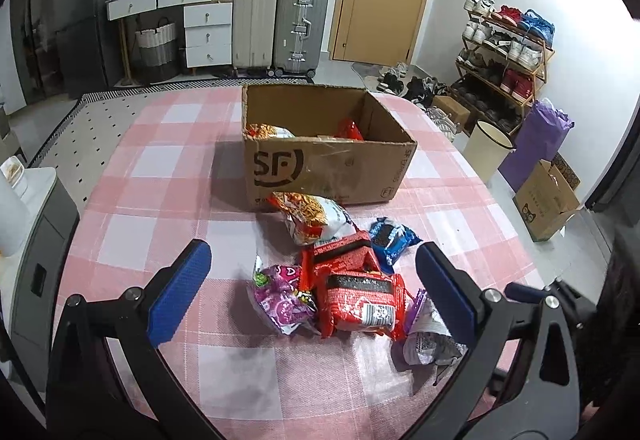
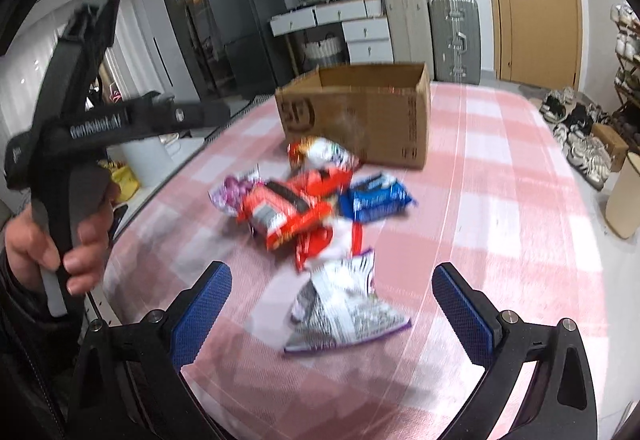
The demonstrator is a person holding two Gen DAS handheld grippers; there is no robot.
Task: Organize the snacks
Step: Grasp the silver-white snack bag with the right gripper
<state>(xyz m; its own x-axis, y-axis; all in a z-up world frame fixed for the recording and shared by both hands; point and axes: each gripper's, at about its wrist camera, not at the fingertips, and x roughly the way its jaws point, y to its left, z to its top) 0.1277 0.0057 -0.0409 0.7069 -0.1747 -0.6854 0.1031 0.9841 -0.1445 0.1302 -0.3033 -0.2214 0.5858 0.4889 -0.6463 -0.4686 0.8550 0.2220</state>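
A pile of snack packets lies on the pink checked tablecloth in front of an open cardboard box. The box holds an orange packet and a red packet. The pile has an orange-white noodle bag, a blue packet, red packets, a purple packet and a silver-purple packet. My left gripper is open above the red and purple packets. My right gripper is open around the silver-purple packet; the box stands beyond.
A grey cabinet stands at the table's left edge. A cream bin, a purple bag and a carton stand on the floor to the right. Suitcases and a shoe rack are behind.
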